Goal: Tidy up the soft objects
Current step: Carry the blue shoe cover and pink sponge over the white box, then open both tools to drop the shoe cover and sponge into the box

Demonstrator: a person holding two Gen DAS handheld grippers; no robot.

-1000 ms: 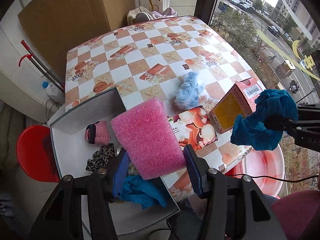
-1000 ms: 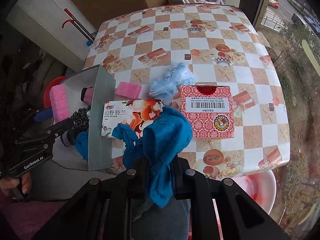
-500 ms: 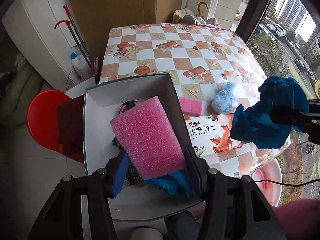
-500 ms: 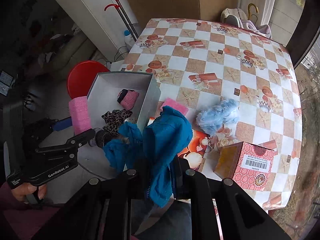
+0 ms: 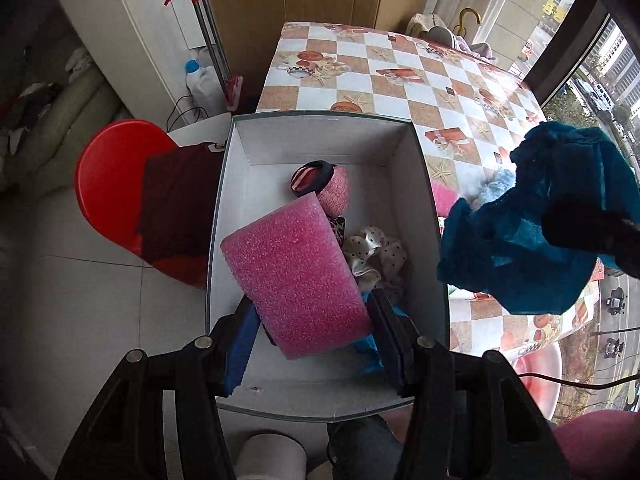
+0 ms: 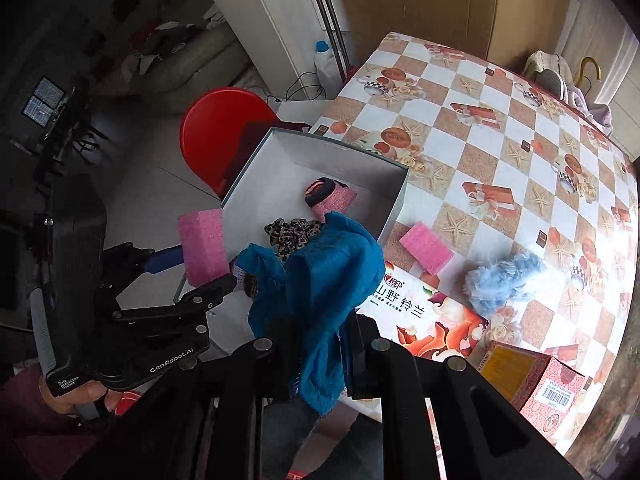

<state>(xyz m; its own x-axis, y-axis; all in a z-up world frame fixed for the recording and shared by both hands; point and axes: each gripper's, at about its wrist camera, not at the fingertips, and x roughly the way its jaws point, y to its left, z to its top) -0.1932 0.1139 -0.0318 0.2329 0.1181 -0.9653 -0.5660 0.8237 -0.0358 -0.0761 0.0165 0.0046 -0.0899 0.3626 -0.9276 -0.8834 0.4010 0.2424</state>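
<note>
My left gripper (image 5: 316, 344) is shut on a large pink foam sponge (image 5: 296, 272) and holds it over the open white box (image 5: 320, 148). The box holds a pink rolled item (image 5: 334, 192), a dotted scrunchie (image 5: 372, 252) and a blue cloth. My right gripper (image 6: 320, 344) is shut on a teal cloth (image 6: 328, 280), held above the box's near right corner; the cloth also shows in the left wrist view (image 5: 540, 224). A small pink sponge (image 6: 426, 246) and a light blue fluffy item (image 6: 500, 280) lie on the checkered table (image 6: 500, 128).
A flat printed tissue pack (image 6: 424, 320) and a red patterned carton (image 6: 540, 380) lie near the table's front edge. A red stool (image 5: 116, 176) with a dark red cloth (image 5: 176, 200) stands left of the box. A mop and bottle (image 5: 200, 80) lean against the wall.
Both grippers have moved left, from over the table to over the box. The left gripper with the pink sponge has come lower into the box. The teal cloth has come closer to the box.
</note>
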